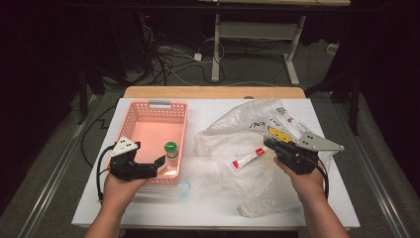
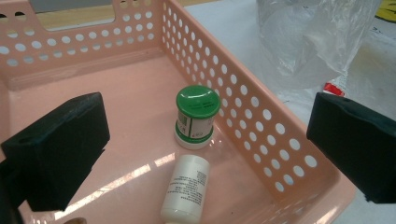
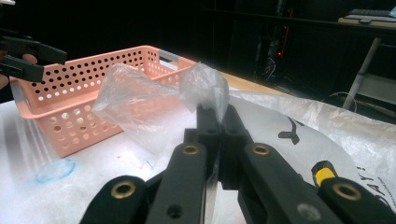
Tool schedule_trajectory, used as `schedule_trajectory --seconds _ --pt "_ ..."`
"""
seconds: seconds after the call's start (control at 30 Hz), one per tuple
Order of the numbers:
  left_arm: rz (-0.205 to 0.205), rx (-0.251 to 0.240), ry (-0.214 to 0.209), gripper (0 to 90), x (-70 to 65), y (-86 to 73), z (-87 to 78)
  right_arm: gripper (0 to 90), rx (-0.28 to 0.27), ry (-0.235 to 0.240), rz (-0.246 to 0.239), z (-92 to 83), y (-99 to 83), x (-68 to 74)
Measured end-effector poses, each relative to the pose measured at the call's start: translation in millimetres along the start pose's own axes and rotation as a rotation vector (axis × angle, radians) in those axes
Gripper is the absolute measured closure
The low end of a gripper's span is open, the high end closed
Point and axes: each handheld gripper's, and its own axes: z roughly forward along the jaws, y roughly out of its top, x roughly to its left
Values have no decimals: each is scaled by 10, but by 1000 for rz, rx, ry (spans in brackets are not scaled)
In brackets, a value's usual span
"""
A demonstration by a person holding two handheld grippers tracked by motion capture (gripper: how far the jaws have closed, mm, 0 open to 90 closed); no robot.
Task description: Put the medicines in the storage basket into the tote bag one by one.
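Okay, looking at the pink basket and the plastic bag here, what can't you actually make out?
- White bottle lying in the pink perforated plastic basket: its bottom end is cut off by the left gripper view's lower edge.
- Red-and-white tube: lettering too small in the high view.
- Clear plastic bag: crumpled film hides any further contents.

Bright table, black room

Light falls from overhead onto the white table point(image 1: 218, 208), and everything beyond sinks into darkness. A glare streak crosses the pink basket point(image 2: 140, 170) floor (quite sharp there). The right gripper's point(image 3: 215, 114) close arms look soft, and the high view is grainy.
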Motion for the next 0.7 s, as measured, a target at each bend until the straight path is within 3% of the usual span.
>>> schedule_trajectory --seconds 0.33,0.7 --pt "-1 13 -31 0 1 300 137 900 4 -8 -3 -1 -3 -24" --pt "-10 128 -22 60 168 474 483 900 -4 -12 13 -24 -7 -52"
